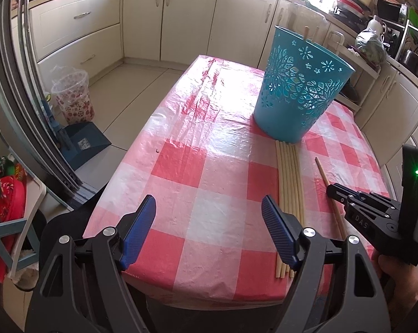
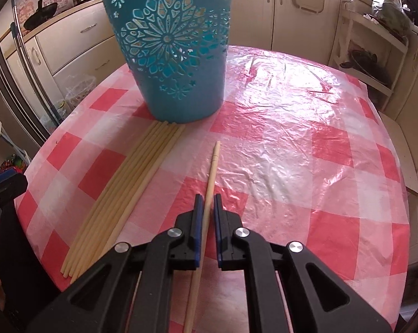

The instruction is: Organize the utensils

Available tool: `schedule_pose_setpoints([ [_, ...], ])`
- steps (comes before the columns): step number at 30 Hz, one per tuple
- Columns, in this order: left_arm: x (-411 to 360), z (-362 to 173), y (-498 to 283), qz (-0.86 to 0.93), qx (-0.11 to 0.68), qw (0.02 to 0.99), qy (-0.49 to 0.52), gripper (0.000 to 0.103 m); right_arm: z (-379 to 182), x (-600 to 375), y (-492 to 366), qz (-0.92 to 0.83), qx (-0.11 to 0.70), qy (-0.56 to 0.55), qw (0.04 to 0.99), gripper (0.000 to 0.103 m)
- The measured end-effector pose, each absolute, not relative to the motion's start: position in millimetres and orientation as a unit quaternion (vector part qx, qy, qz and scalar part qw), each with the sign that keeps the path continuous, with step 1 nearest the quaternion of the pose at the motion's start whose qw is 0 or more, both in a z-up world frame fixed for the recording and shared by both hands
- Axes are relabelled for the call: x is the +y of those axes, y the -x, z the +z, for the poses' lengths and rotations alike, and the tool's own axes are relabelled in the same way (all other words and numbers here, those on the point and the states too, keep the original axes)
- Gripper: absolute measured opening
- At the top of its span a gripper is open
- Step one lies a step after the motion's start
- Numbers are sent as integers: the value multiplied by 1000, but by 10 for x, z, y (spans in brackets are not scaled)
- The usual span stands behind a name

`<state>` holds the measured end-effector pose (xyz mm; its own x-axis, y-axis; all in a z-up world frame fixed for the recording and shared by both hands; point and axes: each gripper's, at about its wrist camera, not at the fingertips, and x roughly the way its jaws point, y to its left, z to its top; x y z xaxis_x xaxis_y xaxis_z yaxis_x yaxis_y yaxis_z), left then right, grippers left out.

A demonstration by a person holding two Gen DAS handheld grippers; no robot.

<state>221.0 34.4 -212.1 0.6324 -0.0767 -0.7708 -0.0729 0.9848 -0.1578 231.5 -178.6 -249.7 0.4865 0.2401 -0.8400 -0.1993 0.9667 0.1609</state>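
Note:
A teal cut-out basket (image 1: 300,88) (image 2: 171,50) stands on the red-and-white checked table (image 1: 209,183) (image 2: 306,149), with two chopstick ends poking over its far rim. Several pale chopsticks (image 1: 289,183) (image 2: 131,183) lie in a row in front of it. One darker wooden chopstick (image 2: 212,166) (image 1: 324,174) lies apart to their right, and my right gripper (image 2: 206,197) (image 1: 332,187) is shut on it low over the table. My left gripper (image 1: 209,205) hovers open above the table's near end, left of the row, with nothing between its blue pads.
Cream kitchen cabinets (image 1: 142,19) ring the room. A fridge (image 1: 12,111), a lined floral bin (image 1: 73,97) and a blue dustpan (image 1: 84,144) are on the floor to the left. A white shelf unit (image 2: 372,55) stands past the table's far right.

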Motion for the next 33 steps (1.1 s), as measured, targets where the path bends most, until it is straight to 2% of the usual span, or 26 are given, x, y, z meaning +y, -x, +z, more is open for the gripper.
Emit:
schedule_pose_setpoints([
  [12, 430, -2119, -2088, 4, 431, 897, 95, 75, -2480, -1824, -2238, 124, 501, -3, 856, 9],
  [16, 408, -2125, -2084, 1, 433, 897, 93, 75, -2499, -1831, -2298, 118, 498, -27, 859, 14],
  [20, 387, -2142, -2092, 2, 435, 896, 90, 75, -2509, -1799, -2318, 120, 491, -24, 862, 14],
  [24, 384, -2188, -2125, 4, 441, 893, 91, 75, -2503, -1832, -2292, 135, 493, -7, 860, 8],
  [33, 230, -2214, -2198, -4, 446, 892, 72, 75, -2535, -1988, -2340, 145, 490, -39, 859, 8],
])
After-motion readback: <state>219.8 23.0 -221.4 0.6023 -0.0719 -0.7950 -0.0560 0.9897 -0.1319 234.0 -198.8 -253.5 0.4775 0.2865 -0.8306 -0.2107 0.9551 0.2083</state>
